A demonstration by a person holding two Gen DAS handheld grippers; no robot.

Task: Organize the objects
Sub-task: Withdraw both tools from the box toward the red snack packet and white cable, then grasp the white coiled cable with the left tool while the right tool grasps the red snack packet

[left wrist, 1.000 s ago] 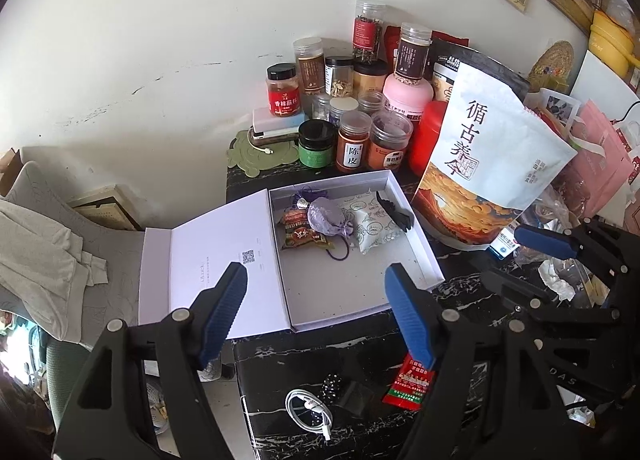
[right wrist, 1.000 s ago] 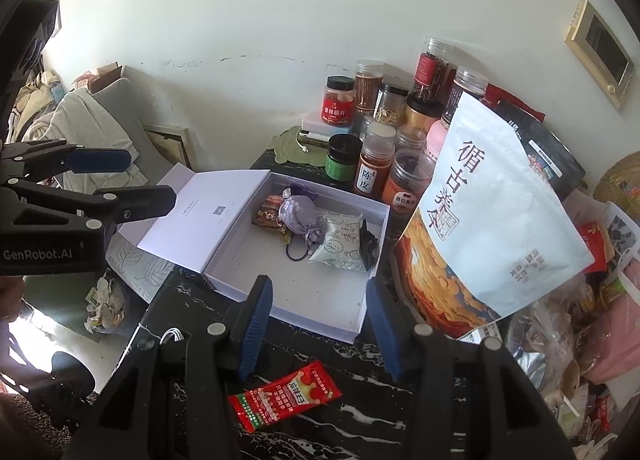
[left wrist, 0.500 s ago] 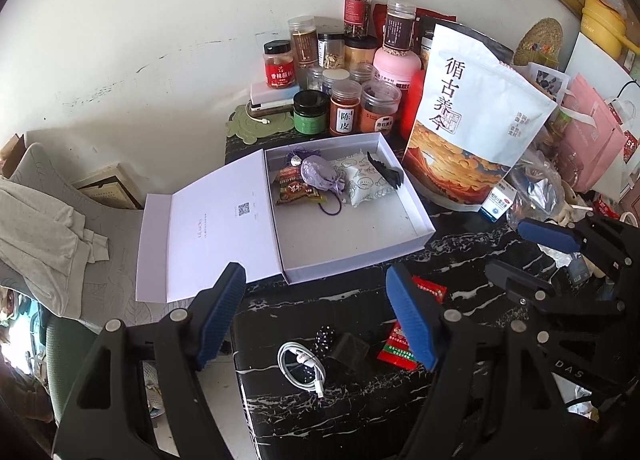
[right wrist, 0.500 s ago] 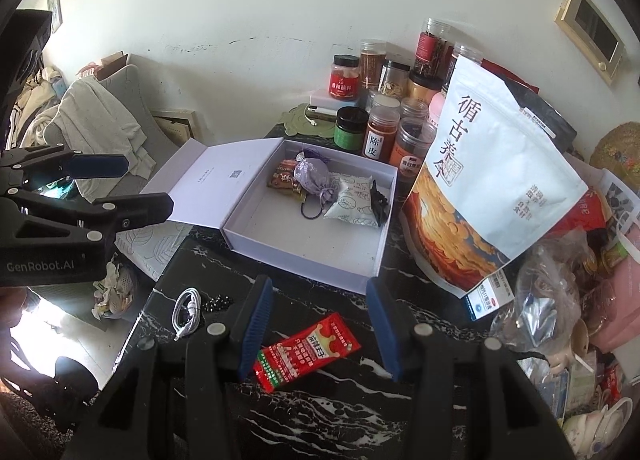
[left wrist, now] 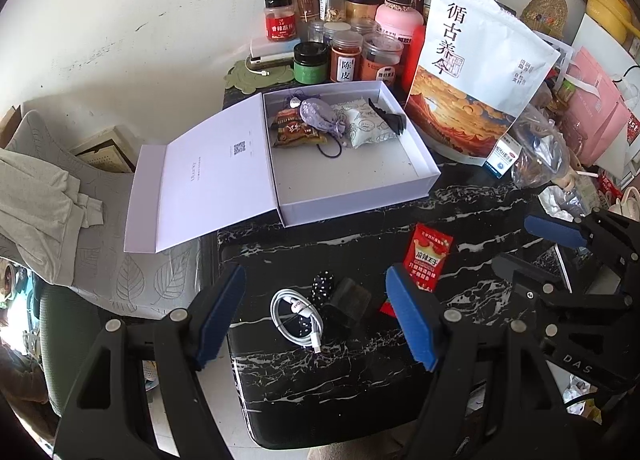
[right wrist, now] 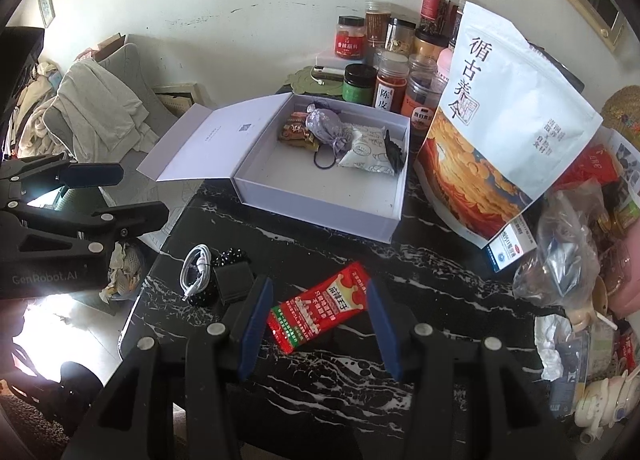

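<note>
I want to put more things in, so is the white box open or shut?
Open. The box has its lid folded flat to one side, and the sachet inside shows.

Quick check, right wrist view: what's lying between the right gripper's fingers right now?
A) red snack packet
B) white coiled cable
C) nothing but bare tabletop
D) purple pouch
A: the red snack packet lies flat on the black marble table between the open fingers of the right gripper. The white cable sits off to the left, and the purple pouch is in the white box.
</note>
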